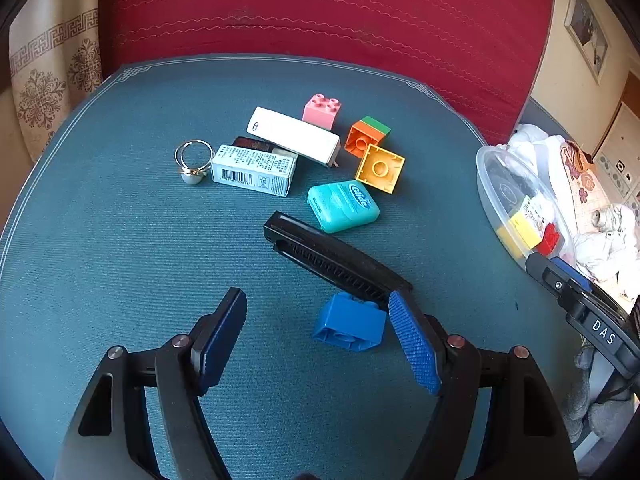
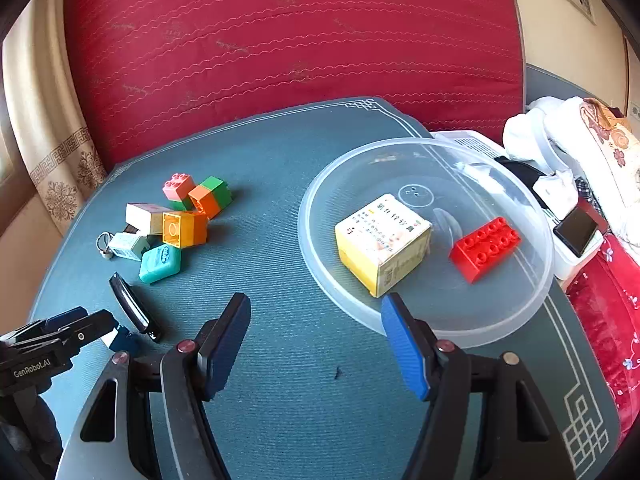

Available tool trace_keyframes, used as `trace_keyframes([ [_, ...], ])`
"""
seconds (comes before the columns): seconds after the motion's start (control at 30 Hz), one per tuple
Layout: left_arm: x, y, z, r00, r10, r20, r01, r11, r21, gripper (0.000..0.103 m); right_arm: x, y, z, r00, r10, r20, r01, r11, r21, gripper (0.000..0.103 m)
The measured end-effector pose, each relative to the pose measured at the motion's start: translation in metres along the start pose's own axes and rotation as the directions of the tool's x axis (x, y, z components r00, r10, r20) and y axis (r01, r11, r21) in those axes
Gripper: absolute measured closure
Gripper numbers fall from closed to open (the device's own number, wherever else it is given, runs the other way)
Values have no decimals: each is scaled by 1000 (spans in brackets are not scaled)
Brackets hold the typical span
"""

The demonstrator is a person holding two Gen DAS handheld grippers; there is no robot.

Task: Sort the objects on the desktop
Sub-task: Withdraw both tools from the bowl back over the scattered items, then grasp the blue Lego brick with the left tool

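Observation:
My left gripper [image 1: 318, 312] is open above the teal mat, with a blue brick [image 1: 349, 322] lying just inside its right finger [image 1: 414, 344]. A black comb [image 1: 332, 258] lies beyond it. Further off sit a teal floss box [image 1: 343, 206], a yellow brick [image 1: 380, 168], an orange-green brick [image 1: 367, 135], a pink brick [image 1: 322, 111], a white box [image 1: 294, 136], a printed carton [image 1: 254, 170] and a ring [image 1: 193, 162]. My right gripper [image 2: 316, 330] is open and empty before a clear bowl [image 2: 332, 292] holding a yellow carton [image 2: 382, 242] and a red brick [image 2: 485, 248].
A red cushion [image 2: 280, 40] backs the mat. White cloths and a phone [image 2: 576, 230] lie to the right of the bowl. A patterned curtain [image 1: 48, 80] hangs at the left. The left gripper also shows in the right wrist view [image 2: 60, 340].

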State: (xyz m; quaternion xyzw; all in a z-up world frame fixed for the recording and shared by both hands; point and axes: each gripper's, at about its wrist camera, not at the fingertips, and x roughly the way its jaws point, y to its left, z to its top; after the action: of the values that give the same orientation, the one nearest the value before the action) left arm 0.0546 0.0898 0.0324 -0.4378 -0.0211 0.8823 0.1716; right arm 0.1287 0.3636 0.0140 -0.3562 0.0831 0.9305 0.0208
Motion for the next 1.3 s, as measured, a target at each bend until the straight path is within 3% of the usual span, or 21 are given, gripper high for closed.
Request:
trace_keyframes([
  [0.33,12,-5,-11,999,15,-37,-13,999,42,26,7,16,-5,999,34,-35,-35,999,-22,31],
  [0.73,21,-21,-15,997,71,-4,-70,986,150,26,13,25,-13,996,60,-70,-63,997,-43,31],
  [0.8,21,-23,-15,998,66,3,-66,985,158,32,13,27,-15,995,63,-74,-67,997,-46,31],
  [0.87,20,-25,-13,999,50,10,-51,984,171,53,14,29,-16,995,66,-77,-70,996,-50,31],
  [0.97,19,-25,-14,999,32,11,-34,982,187,68,14,33,-17,994,77,-78,-81,995,-57,31],
  [1.3,3,-1,-22,998,56,15,-57,985,164,68,21,57,-11,978,177,-108,-186,979,-82,31],
])
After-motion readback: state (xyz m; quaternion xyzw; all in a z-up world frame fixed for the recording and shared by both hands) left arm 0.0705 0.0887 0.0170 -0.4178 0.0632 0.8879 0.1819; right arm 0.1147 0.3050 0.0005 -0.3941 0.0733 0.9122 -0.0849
